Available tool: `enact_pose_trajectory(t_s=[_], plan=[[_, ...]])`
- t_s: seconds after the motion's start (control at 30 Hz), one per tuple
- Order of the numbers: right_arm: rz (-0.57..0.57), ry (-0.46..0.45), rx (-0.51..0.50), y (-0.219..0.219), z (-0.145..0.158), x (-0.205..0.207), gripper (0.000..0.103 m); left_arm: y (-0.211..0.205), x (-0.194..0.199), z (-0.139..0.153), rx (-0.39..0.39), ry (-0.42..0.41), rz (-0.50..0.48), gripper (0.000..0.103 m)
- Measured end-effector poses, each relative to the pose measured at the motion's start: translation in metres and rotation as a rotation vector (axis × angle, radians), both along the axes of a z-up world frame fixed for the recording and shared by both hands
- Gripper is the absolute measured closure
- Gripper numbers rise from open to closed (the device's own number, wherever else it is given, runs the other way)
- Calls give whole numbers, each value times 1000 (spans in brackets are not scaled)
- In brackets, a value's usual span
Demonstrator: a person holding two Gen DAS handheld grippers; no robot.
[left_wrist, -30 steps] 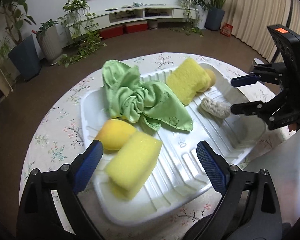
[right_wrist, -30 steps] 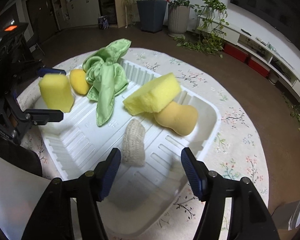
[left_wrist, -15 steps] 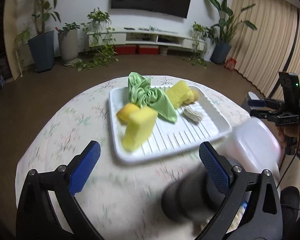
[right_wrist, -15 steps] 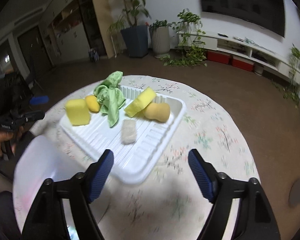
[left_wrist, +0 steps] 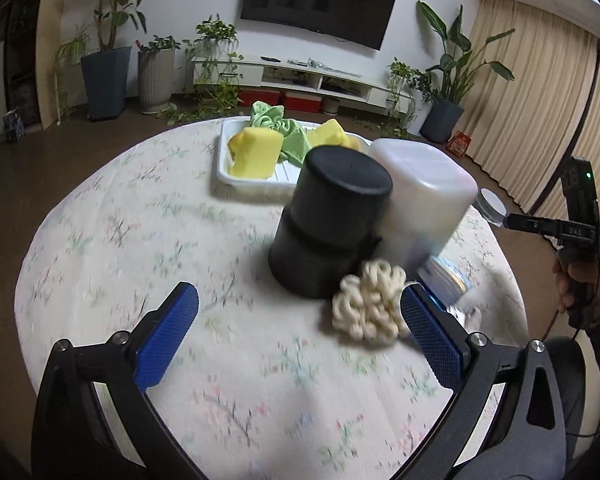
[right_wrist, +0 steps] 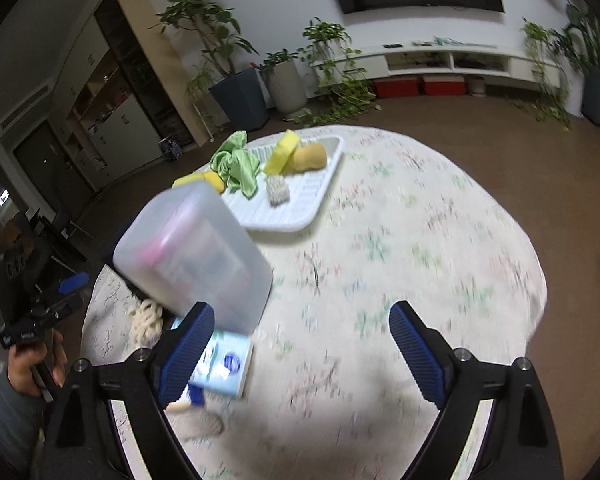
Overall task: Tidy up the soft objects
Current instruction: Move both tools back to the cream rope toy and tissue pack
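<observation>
- Left gripper [left_wrist: 300,338]: jaws opening, nearly full width, nothing held; bare tabletop [left_wrist: 140,216] between them, cream knitted scrubber [left_wrist: 370,306] just inside the right pad.
- Right gripper [right_wrist: 302,354]: jaws opening, wide, nothing between them.
- White tray [right_wrist: 296,216] at the tabletop's far edge holds the green cloth [right_wrist: 238,166], yellow sponges [left_wrist: 256,152] and a small knitted pad [right_wrist: 277,191].
- Black cylinder [left_wrist: 330,220] touches the translucent box [right_wrist: 192,256], mid-tabletop.

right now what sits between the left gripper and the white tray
In the left wrist view, a cream knitted scrubber, then a black cylinder beside a frosted plastic box, stand between the left gripper and the white tray.
</observation>
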State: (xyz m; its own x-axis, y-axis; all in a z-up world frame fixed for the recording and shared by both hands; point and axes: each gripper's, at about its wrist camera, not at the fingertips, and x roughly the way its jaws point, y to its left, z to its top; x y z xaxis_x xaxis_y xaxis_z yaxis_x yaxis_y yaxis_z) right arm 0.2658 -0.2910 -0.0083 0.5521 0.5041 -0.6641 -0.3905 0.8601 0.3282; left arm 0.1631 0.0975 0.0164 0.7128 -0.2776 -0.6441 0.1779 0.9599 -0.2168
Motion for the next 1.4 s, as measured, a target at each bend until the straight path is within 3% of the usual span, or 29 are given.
enact_pose_trajectory(t_s=[0.3,0.7,1.1,1.4], plan=[[-40,34,26,-4,-9,-54,7,-1,-47,-9,-22,11,30,0],[13,72,13,43,-45,-116,3,-48,-87,-27,-24,3,-21,0],[69,-5,-111,89,-58,-140,0,-75,-64,-36,-55,19,-2,0],[62,-25,-116,95,-60,-126,2,-91,-29,-45,-73,70,2,0]])
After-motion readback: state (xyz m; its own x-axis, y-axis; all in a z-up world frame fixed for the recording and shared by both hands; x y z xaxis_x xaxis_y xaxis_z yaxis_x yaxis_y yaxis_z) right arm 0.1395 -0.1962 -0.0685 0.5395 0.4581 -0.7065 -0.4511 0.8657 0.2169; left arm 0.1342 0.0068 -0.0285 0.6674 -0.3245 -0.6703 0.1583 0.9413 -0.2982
